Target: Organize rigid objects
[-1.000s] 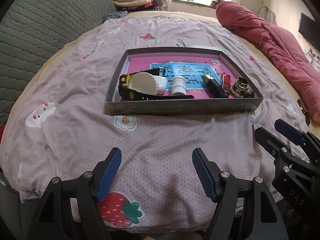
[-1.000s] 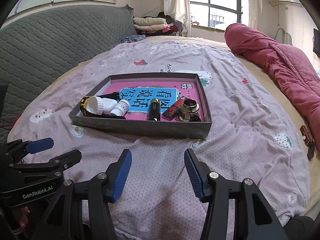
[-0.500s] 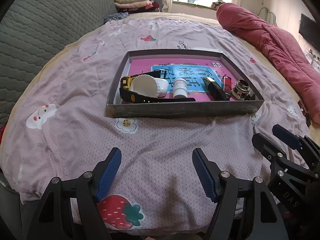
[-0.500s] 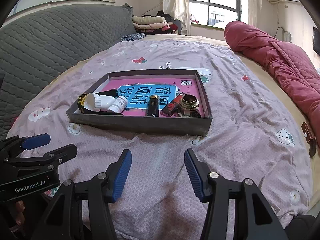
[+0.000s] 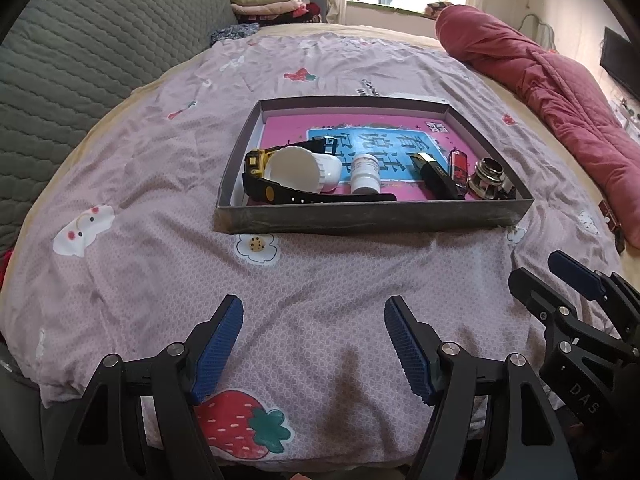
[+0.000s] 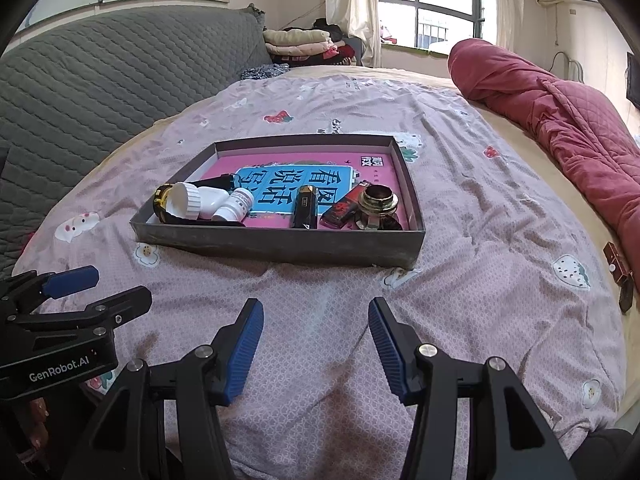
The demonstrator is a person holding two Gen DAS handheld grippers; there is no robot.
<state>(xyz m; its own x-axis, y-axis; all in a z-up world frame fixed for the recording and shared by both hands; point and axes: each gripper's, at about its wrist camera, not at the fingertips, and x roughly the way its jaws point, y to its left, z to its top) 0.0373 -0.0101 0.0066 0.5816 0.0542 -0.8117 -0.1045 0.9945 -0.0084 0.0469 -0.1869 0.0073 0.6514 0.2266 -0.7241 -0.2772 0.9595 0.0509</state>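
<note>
A shallow grey box (image 5: 360, 220) (image 6: 280, 246) with a pink and blue printed bottom lies on the bed. In it are a black and yellow watch (image 5: 256, 184), a large white bottle (image 5: 304, 168) (image 6: 192, 200), a small white bottle (image 5: 365, 176) (image 6: 236, 206), a black lighter (image 5: 434, 174) (image 6: 305, 207), a red lighter (image 5: 458, 164) (image 6: 342, 208) and a metal cap-like piece (image 5: 488, 174) (image 6: 378, 202). My left gripper (image 5: 312, 344) and right gripper (image 6: 316, 344) are both open and empty, held over the sheet well short of the box.
The bed has a lilac sheet with strawberry prints (image 5: 240, 424). A red quilt (image 6: 560, 120) lies along the right side. A grey padded headboard (image 6: 100, 92) is on the left. Small dark objects (image 6: 618, 276) lie at the right bed edge.
Both grippers have drawn back slightly from the box and tilted up a little. Both stay open and empty. The objects in the box have not moved.
</note>
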